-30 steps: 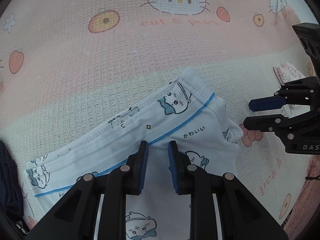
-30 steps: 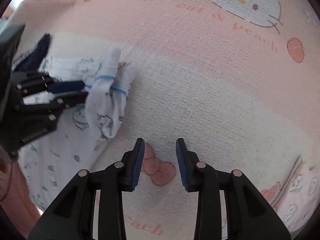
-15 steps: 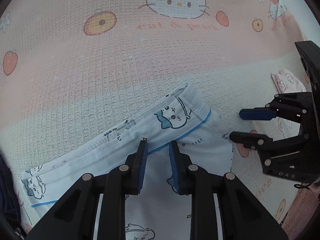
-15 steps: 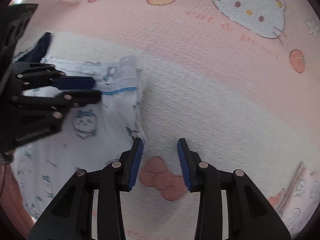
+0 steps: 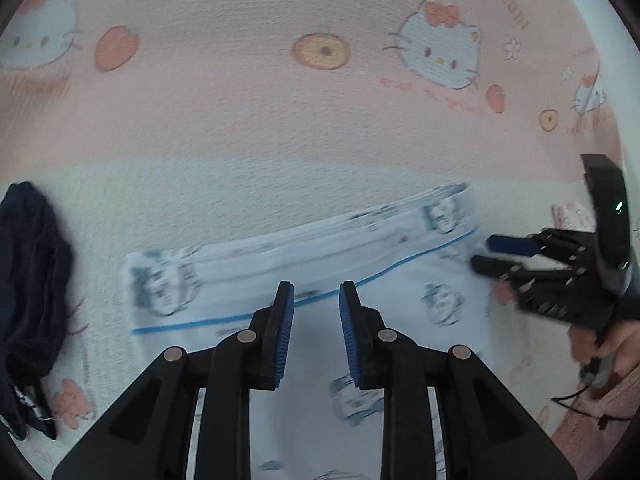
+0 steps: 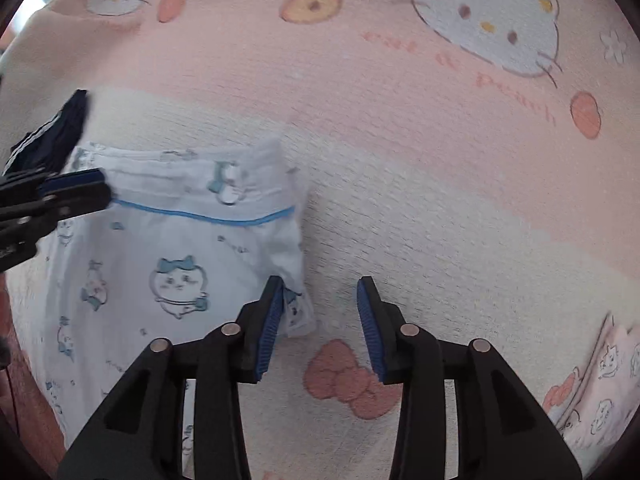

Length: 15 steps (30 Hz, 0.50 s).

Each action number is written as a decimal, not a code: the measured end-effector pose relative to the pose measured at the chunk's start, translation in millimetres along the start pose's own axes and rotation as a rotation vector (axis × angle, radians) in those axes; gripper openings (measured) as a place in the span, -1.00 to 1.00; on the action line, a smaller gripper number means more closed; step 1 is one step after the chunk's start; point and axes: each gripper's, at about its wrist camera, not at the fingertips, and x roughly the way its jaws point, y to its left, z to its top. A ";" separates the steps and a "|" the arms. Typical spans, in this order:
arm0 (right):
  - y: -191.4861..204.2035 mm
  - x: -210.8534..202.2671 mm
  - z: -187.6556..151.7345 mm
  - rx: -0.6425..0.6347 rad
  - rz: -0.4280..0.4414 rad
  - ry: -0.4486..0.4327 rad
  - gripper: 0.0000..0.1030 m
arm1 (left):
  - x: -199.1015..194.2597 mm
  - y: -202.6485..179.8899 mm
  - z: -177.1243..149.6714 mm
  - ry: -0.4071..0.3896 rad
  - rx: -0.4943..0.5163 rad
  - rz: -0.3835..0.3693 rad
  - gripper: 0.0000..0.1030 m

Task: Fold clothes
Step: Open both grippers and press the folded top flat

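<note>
A pale blue garment (image 5: 400, 280) with cartoon prints and a blue stripe lies flat on the pink and cream cartoon-cat blanket (image 5: 280, 120). My left gripper (image 5: 316, 286) hovers over the middle of its striped band, open with a narrow gap and nothing pinched. In the right wrist view the garment (image 6: 160, 248) fills the left side. My right gripper (image 6: 320, 280) sits at its right edge, jaws opening. The garment's lower corner (image 6: 298, 312) lies just inside the left pad, not squeezed. Each gripper shows in the other's view: the right gripper (image 5: 482, 251), the left gripper (image 6: 106, 189).
A dark navy garment (image 5: 32, 280) lies crumpled left of the pale one, also seen as the navy garment (image 6: 52, 136). A pink printed cloth (image 6: 600, 380) lies at the right. A person's hand (image 5: 612, 344) holds the right gripper.
My left gripper slid left along the striped band, bringing the navy garment into view. The right gripper closed in on the garment's right corner and its jaws widened. The garment now lies flatter.
</note>
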 end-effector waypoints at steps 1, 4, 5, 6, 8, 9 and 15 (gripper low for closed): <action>-2.9 -3.4 1.2 0.009 -0.006 -0.006 -0.21 | 1.2 14.0 -4.1 0.023 -0.002 0.078 -0.51; 7.0 -23.9 7.5 -0.031 -0.099 -0.075 -0.18 | -17.6 47.2 -10.3 -0.016 -0.022 0.148 -0.51; 12.9 -28.8 8.8 -0.050 -0.111 -0.101 -0.16 | -25.7 56.0 -10.3 -0.038 -0.055 0.098 -0.49; 19.1 -29.8 11.1 -0.067 -0.093 -0.115 -0.16 | -29.4 64.9 -10.4 -0.044 -0.094 0.043 -0.45; 28.7 -23.1 20.8 -0.067 -0.030 -0.114 -0.16 | -20.0 72.3 -8.9 -0.044 -0.146 -0.017 -0.43; 32.9 -16.9 25.5 -0.059 -0.004 -0.098 -0.16 | -13.4 73.2 -8.3 -0.031 -0.145 -0.017 -0.43; -0.7 -11.6 33.1 0.015 -0.093 -0.086 -0.16 | -6.7 56.4 2.9 -0.057 0.016 0.202 -0.43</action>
